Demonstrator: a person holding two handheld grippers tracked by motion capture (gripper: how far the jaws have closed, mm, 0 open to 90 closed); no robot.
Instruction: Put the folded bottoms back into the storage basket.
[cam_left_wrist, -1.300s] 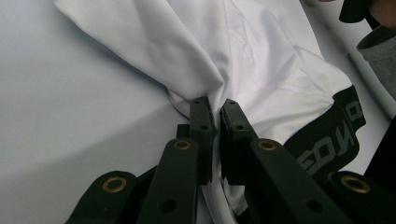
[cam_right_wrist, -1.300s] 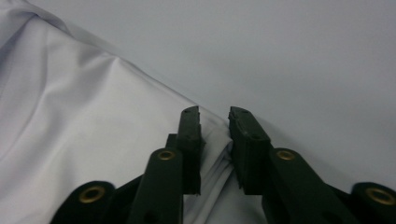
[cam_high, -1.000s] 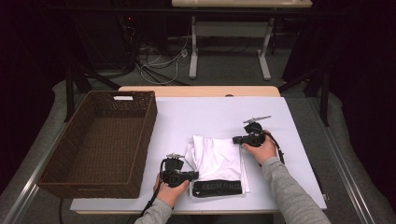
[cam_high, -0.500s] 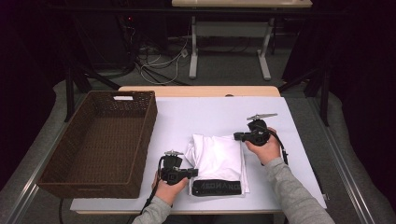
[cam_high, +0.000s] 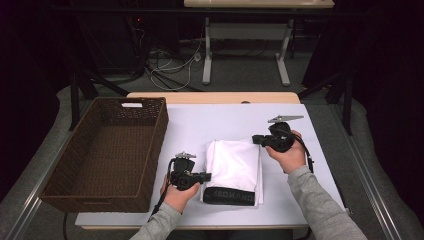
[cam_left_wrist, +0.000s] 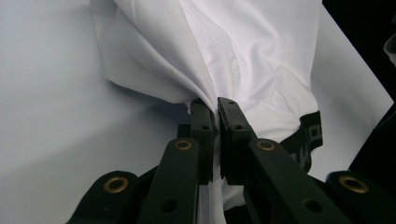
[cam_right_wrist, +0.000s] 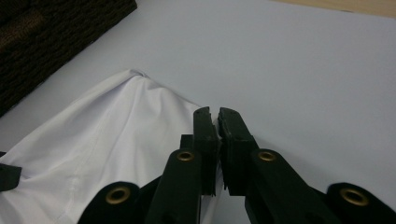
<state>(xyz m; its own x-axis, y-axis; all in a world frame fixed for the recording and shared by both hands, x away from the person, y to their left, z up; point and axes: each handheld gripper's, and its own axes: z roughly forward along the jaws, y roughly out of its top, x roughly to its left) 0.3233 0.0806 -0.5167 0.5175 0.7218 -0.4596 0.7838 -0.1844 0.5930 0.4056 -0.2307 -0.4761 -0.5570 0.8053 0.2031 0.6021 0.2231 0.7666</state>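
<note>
Both grippers, left (cam_left_wrist: 217, 105) and right (cam_right_wrist: 215, 114), pinch the white folded fabric garment (cam_high: 234, 162) at opposite edges, probably for lifting it flat.

The table (cam_high: 280, 210) has a pale top. 1 dark wicker basket (cam_high: 107, 150) stands along its left edge. 1 white garment (cam_high: 234, 165) with a black waistband lies near the front edge, at the middle.

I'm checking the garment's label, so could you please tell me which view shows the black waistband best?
The high view: the black waistband lies whole along the white garment's near edge, lettering visible though too small to read. The left gripper view catches one end of it past the gripper. The right gripper view shows a small black corner at its left edge.
</note>
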